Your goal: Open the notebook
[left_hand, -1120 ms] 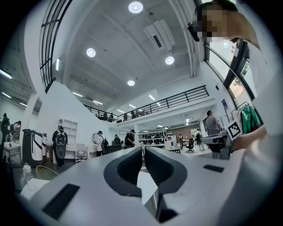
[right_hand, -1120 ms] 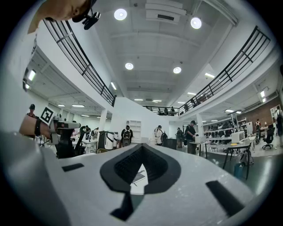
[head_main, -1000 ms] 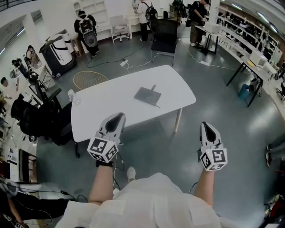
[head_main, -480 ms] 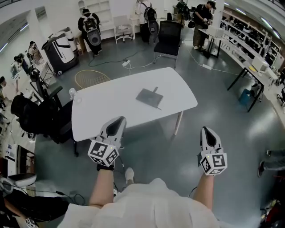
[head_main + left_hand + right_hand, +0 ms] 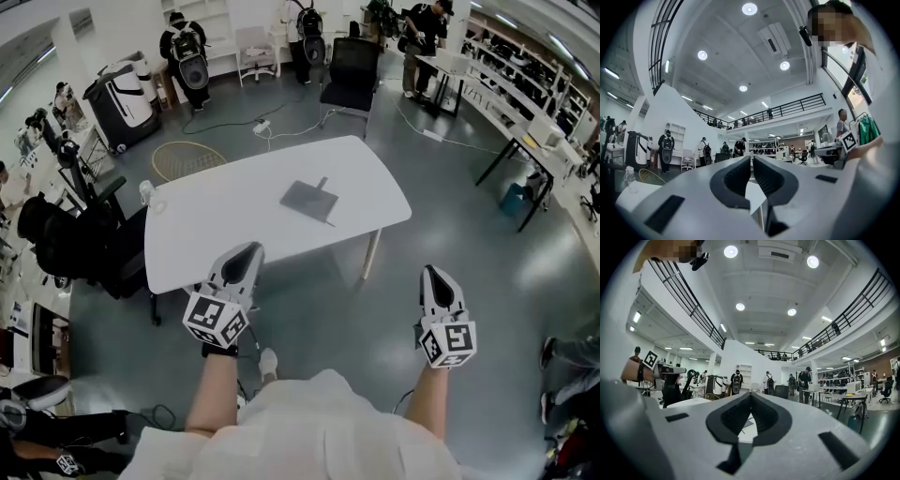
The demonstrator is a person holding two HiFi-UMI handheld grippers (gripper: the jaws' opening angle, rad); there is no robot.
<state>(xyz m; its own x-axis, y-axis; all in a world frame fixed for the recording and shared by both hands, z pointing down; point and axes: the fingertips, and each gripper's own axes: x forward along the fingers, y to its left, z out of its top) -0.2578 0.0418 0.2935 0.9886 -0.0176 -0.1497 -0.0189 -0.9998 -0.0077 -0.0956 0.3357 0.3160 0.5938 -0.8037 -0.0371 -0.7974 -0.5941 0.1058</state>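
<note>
Right claw (image 5: 438, 272) empty, well apart from flat, closed grey notebook (image 5: 309, 201)

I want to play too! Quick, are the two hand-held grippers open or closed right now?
Left hand-held gripper: closed, holding nothing.
Right hand-held gripper: closed, holding nothing.

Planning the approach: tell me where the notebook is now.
In the head view the notebook lies flat on the white table, a little right of its centre.
</note>
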